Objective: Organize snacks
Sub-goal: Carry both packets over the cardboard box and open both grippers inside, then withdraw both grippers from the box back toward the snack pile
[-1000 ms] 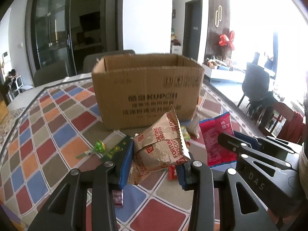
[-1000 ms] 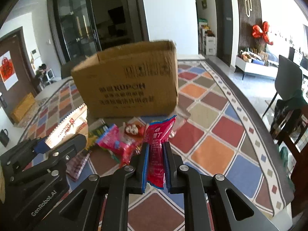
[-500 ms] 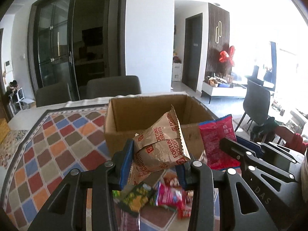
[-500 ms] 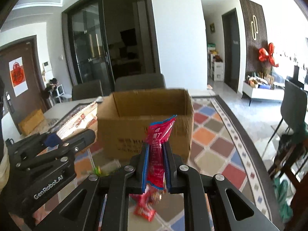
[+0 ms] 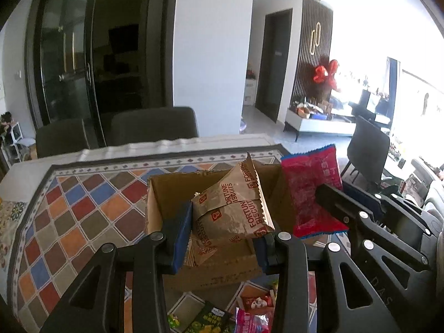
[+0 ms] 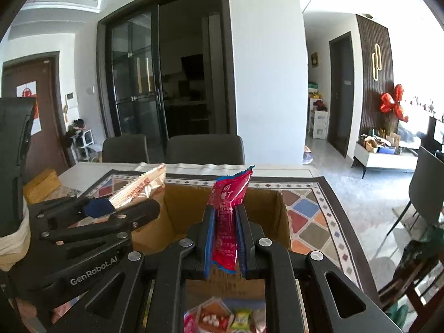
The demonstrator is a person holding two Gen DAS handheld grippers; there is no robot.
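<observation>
Sitting clamped between the left claw's (image 5: 222, 231) jaws: biscuit packet (image 5: 233, 208).

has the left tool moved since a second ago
Yes. The left tool, shut on the brown biscuit bag, has risen and gone forward: the cardboard box, whose front wall stood above it before, now lies below, its open top showing.

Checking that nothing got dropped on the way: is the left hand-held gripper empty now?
No, the left hand-held gripper is shut on a brown Fortune Biscuits packet, held over the open cardboard box.
</observation>
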